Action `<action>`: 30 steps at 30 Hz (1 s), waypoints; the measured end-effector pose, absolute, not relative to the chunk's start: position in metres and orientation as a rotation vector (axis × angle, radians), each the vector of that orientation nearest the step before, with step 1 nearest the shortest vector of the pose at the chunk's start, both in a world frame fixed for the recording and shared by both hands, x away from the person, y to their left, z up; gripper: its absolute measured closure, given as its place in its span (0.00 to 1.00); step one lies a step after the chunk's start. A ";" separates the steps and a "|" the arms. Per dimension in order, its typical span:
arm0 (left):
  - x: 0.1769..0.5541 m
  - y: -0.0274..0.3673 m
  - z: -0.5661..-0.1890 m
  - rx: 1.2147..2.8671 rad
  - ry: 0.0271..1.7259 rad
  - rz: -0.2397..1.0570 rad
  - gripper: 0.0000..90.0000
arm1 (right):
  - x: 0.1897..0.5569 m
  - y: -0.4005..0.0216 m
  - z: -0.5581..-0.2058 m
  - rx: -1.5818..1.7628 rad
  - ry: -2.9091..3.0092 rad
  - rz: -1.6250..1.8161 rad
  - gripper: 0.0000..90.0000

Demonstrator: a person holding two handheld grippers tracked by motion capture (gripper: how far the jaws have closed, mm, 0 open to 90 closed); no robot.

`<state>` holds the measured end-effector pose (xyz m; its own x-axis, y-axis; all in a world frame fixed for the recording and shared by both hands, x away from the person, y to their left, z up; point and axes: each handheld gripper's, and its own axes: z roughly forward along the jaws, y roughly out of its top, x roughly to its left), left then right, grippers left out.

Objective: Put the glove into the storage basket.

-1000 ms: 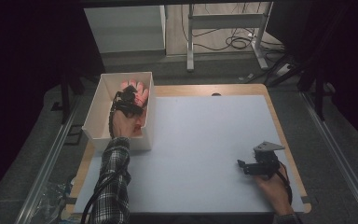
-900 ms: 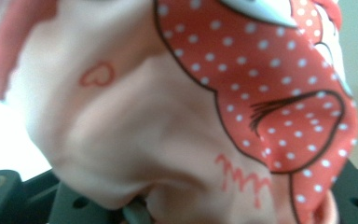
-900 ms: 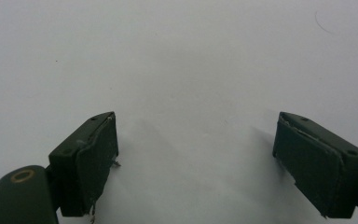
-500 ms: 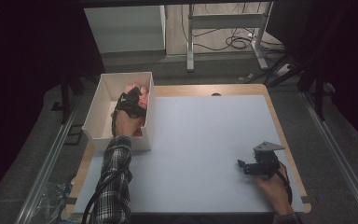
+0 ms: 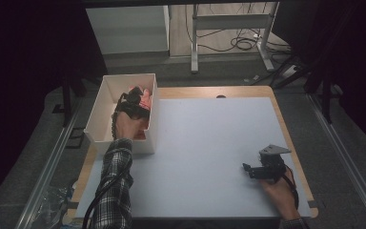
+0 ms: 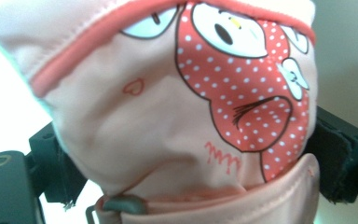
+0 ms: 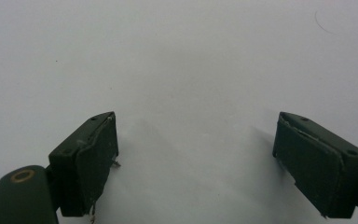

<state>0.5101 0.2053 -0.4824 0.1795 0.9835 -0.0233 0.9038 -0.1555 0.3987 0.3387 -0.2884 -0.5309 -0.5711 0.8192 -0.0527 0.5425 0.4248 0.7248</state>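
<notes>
The fingers [image 6: 51, 163] of the left gripper [image 5: 134, 102] have just been opening and now stand apart on both sides of a pink fabric pouch [image 6: 182, 107]. The pouch, printed with a red dotted cartoon figure, sits between them; whether the pads press on it I cannot tell. The pouch [image 5: 143, 98] lies inside a white box [image 5: 97, 117] at the far left of the counter [image 5: 209, 138], and the left hand [image 5: 126, 125] reaches into this box from the near side. On the near right of the counter, well apart from the box, the right gripper [image 5: 250, 171] rests in the right hand [image 5: 279, 188]. Its fingers [image 7: 86, 163] are released and spread wide over the bare white surface.
</notes>
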 end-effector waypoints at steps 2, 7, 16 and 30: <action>0.509 0.205 -0.481 2.138 1.791 0.357 0.11 | 0.339 -0.288 -0.531 1.159 2.284 0.945 0.16; 0.507 0.206 -0.478 2.143 1.771 0.381 0.11 | 0.339 -0.288 -0.531 1.160 2.284 0.945 0.16; 0.502 0.209 -0.473 2.122 1.746 0.420 0.11 | 0.339 -0.288 -0.531 1.160 2.284 0.945 0.16; 0.490 0.216 -0.450 2.074 1.700 0.449 0.14 | 0.339 -0.288 -0.531 1.160 2.284 0.945 0.16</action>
